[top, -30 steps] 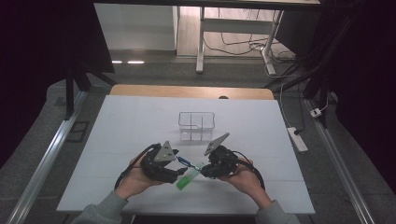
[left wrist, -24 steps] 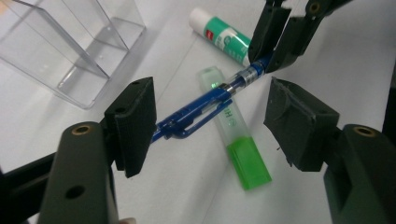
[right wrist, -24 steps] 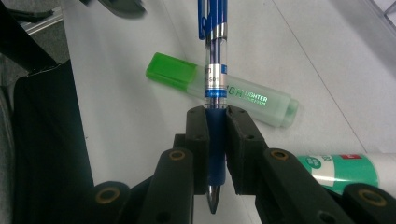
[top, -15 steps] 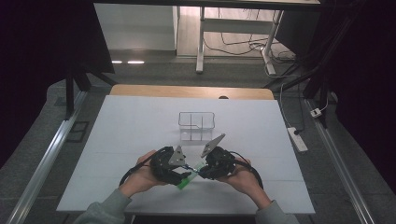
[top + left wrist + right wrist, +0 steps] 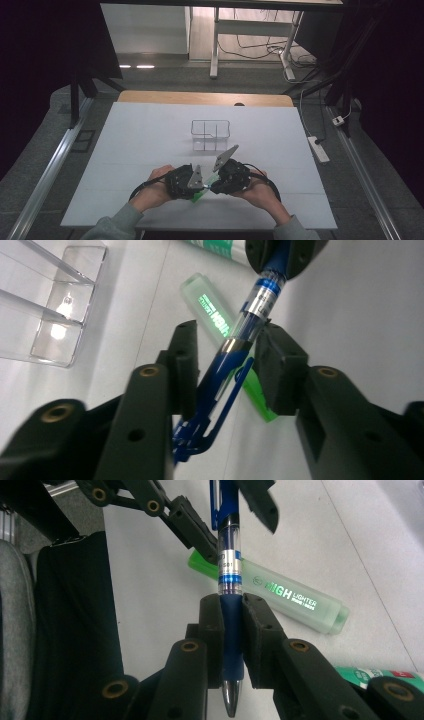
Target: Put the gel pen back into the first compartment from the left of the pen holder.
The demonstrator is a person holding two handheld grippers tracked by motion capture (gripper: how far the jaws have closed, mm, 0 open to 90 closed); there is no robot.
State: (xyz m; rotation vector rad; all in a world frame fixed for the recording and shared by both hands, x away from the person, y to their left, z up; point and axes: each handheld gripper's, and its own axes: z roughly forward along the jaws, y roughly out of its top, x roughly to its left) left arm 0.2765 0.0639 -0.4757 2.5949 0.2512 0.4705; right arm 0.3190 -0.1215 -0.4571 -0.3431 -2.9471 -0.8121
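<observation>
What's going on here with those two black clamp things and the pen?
A person at a white table holds a gripper in each hand. The right gripper is clamped on the grip end of a blue pen. The left gripper has just been closing around the pen's clip end, but its pads don't clearly press on it. A green highlighter lies underneath, and a clear organizer stands farther back.

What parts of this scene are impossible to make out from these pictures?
- High view: the blue ballpoint pen is too small to make out, mostly covered by the two hand-held grippers.
- Right hand-held gripper view: the green-and-white labelled item is cut off by the edge.
- Left hand-held gripper view: the clear plastic divided box is cut off at the frame's corner.
</observation>
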